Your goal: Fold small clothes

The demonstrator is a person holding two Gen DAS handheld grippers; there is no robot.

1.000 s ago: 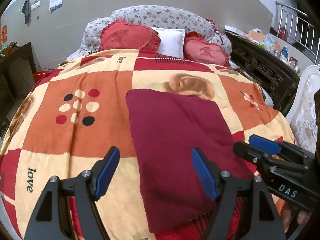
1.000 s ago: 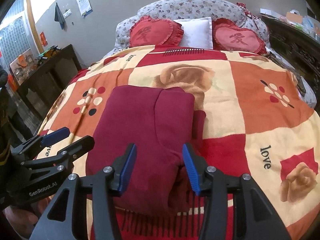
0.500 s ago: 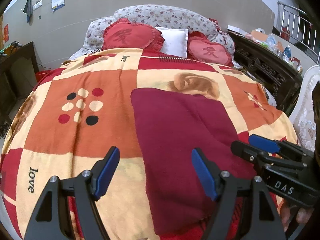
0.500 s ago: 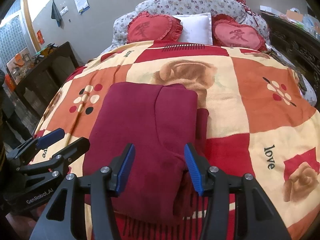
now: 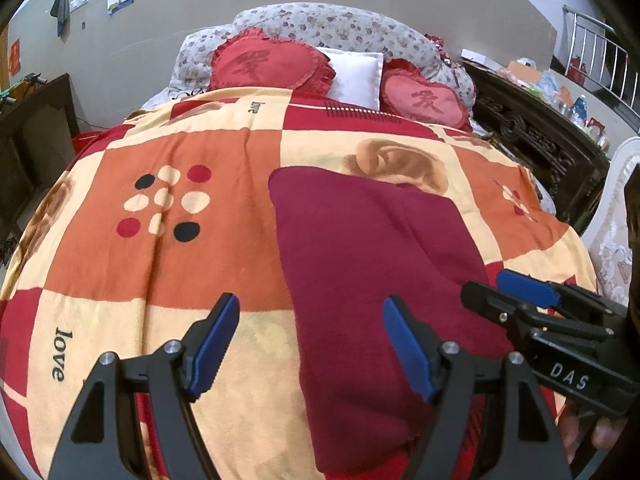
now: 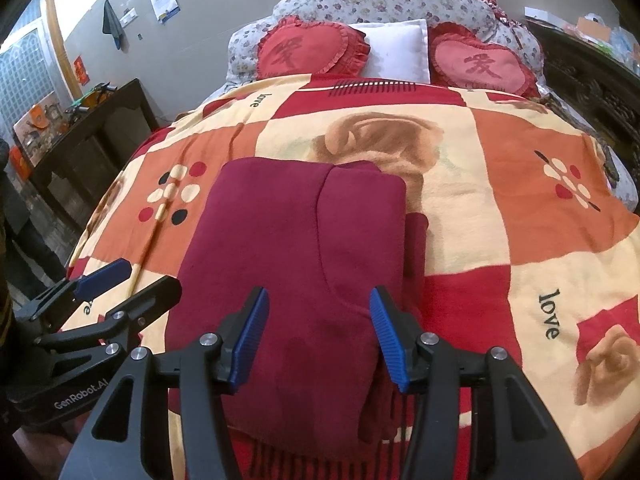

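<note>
Over the last second both cameras have been eased slightly nearer the maroon garment (image 6: 296, 264), folded lengthwise on the bed's blanket (image 5: 120, 264), while the left gripper (image 5: 310, 344) and right gripper (image 6: 318, 332) are kept apart and empty above its near end, so another fold is judged pending.

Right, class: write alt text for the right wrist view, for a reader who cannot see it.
A folded dark red fleece garment lies on a red, orange and cream patchwork blanket. The right tongs hang open above its near end, and the left tongs are at lower left.
</note>
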